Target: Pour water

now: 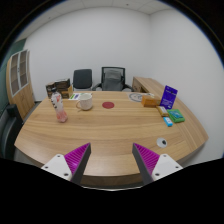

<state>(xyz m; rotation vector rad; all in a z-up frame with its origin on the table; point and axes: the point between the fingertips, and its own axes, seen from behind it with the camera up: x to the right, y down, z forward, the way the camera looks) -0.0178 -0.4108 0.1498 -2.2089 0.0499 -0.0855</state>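
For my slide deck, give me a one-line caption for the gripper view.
Open claw, holding nothing, faces a wooden meeting table with a white mug and pink cup far beyond its fingers.

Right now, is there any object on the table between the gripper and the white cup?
Nothing visible. The gripper is open and empty, and only bare table lies between it and the white cup; a pink cup stands beside that path.

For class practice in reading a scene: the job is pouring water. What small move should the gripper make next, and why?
Probably move forward and left across the table toward the white cup and pink cup. The gripper is open and holds nothing, and both cups stand well beyond its fingers.
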